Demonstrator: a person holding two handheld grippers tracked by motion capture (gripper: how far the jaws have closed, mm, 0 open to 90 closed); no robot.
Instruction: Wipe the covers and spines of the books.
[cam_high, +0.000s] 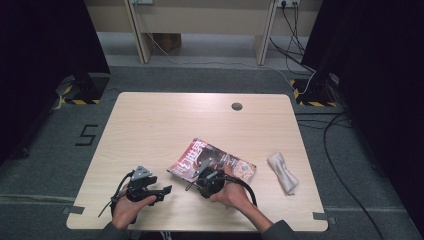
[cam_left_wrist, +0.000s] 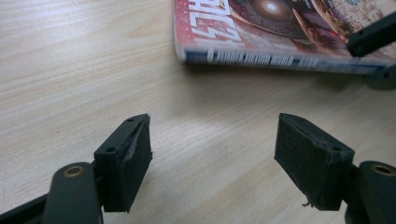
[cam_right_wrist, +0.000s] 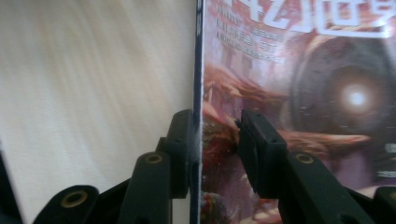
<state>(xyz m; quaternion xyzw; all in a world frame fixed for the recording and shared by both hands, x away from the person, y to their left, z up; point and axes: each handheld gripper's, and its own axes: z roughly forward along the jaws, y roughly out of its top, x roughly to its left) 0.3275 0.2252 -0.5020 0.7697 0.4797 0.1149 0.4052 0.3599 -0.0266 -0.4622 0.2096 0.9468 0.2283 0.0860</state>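
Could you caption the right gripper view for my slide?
Right tool straddling the spine edge of a magazine on the table.

Recording lab — black curtains (cam_high: 45, 45) at 9 and 3 o'clock, hazard-striped stand bases (cam_high: 80, 95) at 10 and 2, grey carpet (cam_high: 45, 150) with taped numeral (cam_high: 86, 135), cables (cam_high: 340, 165) trailing around a light wooden table (cam_high: 165, 125).

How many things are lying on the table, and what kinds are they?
Magazine: 1
Rolled white cloth: 1
Hand-held tools, left tool and right tool: 2
Total: 4
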